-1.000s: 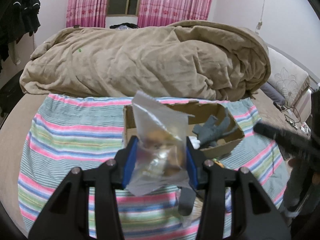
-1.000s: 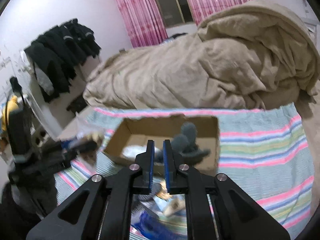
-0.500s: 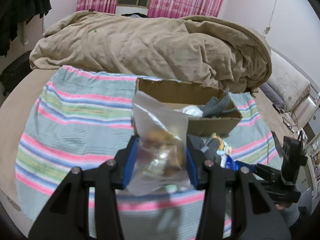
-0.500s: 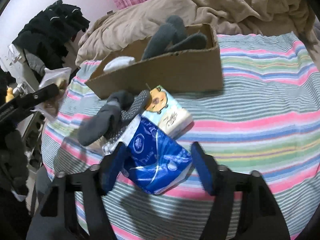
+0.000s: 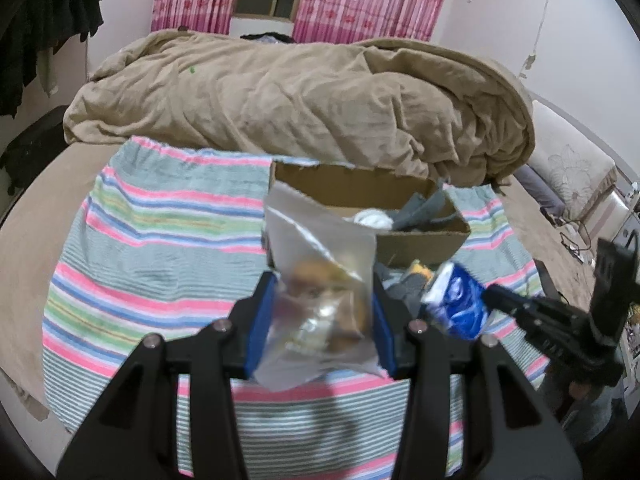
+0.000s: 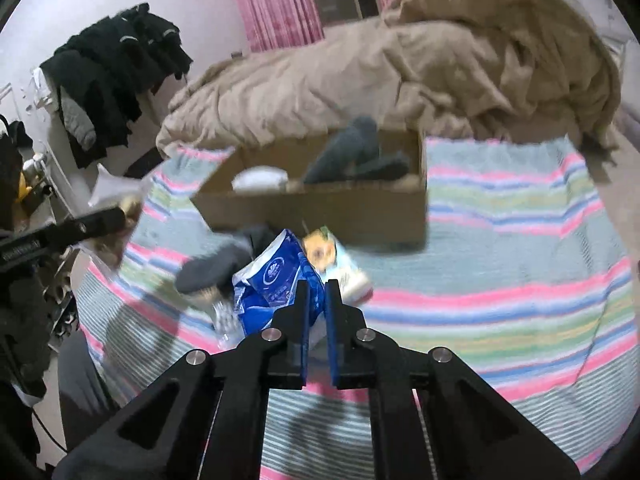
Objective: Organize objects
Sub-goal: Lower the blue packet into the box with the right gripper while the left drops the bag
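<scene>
From the left wrist, my left gripper (image 5: 322, 320) has its fingers clamped on a clear plastic bag (image 5: 320, 296), held above the striped blanket in front of the cardboard box (image 5: 420, 240).

From the right wrist, my right gripper (image 6: 315, 320) pinches a blue tissue pack (image 6: 272, 280) just in front of the box (image 6: 320, 208). I judge both items go into the box next.

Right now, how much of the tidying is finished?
Done: grey socks and a white item lie in the cardboard box.
In hand: left gripper holds a clear plastic bag; right gripper pinches a blue tissue pack.
Left: a cartoon-printed pack and a dark sock.
</scene>
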`<action>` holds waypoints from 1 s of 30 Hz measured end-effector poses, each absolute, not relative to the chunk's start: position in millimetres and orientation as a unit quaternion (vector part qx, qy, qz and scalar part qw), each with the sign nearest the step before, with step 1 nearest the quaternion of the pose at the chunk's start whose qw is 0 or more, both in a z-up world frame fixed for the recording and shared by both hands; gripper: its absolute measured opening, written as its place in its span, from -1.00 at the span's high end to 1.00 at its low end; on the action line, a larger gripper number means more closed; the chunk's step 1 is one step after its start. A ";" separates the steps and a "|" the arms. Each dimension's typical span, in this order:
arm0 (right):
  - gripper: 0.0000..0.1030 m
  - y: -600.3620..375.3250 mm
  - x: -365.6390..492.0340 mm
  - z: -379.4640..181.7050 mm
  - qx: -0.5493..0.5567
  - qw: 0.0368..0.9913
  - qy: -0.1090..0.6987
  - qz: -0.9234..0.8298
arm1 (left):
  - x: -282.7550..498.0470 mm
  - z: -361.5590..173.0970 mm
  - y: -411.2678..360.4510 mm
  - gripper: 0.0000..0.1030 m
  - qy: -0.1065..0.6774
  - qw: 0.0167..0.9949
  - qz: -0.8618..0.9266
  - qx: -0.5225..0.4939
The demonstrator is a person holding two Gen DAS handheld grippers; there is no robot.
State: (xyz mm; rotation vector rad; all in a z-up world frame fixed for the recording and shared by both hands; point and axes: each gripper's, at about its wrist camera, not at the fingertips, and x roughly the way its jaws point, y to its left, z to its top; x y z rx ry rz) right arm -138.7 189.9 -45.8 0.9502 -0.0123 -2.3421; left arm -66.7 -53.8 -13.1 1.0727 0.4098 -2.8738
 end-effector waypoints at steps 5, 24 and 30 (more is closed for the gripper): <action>0.86 187.1 -146.6 -7.5 0.318 0.311 -0.001 -0.896 | -78.8 -0.3 -53.6 0.11 0.124 0.019 -0.934 0.333; 0.85 108.7 -260.4 -24.5 0.332 0.283 0.026 -0.900 | -209.0 -43.7 -76.2 0.10 0.097 0.003 -0.922 0.376; 0.61 103.6 -272.2 -43.0 0.369 0.277 0.017 -0.887 | -217.2 -50.5 -78.3 -0.06 0.104 0.019 -0.915 0.389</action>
